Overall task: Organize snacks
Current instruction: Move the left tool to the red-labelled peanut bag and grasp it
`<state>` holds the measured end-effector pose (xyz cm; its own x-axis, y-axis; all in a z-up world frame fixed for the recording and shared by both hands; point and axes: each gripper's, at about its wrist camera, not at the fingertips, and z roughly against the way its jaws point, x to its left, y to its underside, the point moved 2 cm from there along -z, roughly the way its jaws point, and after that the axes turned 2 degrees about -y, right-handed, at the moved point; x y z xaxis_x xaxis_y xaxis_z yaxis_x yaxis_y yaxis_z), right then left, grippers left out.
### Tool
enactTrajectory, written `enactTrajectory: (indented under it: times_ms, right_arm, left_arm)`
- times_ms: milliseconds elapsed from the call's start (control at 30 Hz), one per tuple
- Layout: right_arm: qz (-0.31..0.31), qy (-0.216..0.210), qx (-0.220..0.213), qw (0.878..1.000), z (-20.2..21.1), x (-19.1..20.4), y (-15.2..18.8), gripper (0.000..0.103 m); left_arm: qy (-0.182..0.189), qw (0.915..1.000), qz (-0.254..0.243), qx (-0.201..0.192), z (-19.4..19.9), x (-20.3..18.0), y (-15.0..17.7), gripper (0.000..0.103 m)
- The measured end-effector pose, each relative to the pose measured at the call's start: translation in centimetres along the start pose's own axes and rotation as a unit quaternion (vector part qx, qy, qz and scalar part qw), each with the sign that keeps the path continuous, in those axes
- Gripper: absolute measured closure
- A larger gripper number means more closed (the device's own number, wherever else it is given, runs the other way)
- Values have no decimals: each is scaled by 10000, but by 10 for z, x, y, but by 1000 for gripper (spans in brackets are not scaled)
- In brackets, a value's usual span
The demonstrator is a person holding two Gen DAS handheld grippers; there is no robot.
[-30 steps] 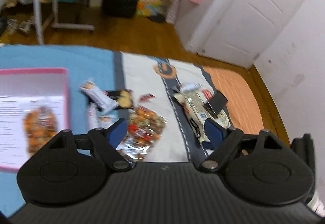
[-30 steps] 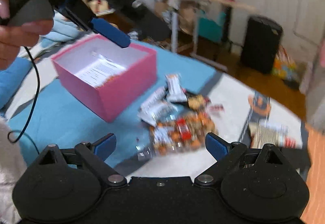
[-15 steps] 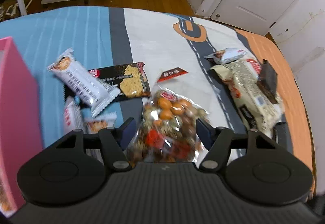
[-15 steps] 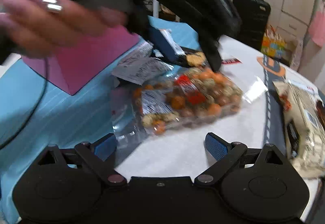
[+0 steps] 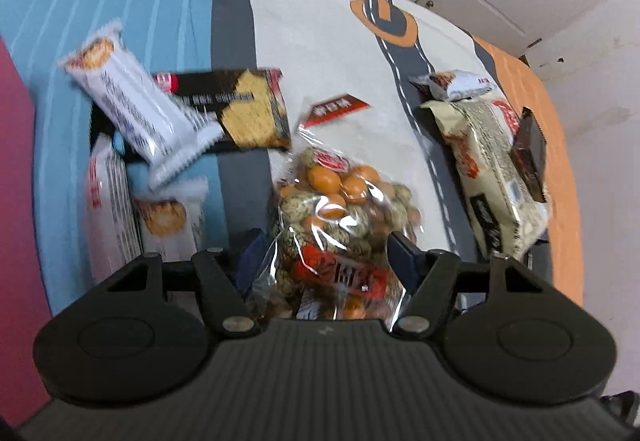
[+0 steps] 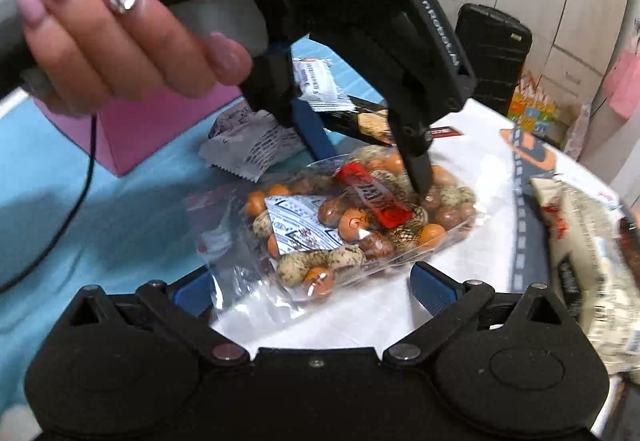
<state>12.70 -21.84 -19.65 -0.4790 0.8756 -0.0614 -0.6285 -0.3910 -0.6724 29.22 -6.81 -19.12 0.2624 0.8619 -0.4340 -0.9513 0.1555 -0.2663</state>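
Now my left claw [image 5: 324, 253] has dropped over the nut bag [image 5: 340, 217], jaws just narrowed around it, not yet pinching. My right claw [image 6: 312, 287] hangs open beside it, empty.

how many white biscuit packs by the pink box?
3: one white pack lying across the black cracker pack, two more below it beside the pink box. Others may be hidden underneath.

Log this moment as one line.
left gripper: just closing around nut bag, grip unclear | right gripper: just opening wide, bag corner between jaws
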Motion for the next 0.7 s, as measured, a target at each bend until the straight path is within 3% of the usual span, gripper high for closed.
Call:
enactTrajectory:
  times_ms: [200,300,400,700]
  right_arm:
    - [19,101,331,9994,20,-2,9,0]
    - [-406,-182,524,9976,28,-5,15,0]
    - [-572,-235,557,9965,35,-4,15,0]
    - [-1230,-348,517,9904,12,-23,4,0]
  left_arm:
    - [156,9986,388,312,-1,-10,15,40]
    - [132,9976,536,427,-4,-14,24,47]
    - [66,9971,627,424,-5,-13,29,55]
    - [-31,9978,635,201,-3,-12,36,57]
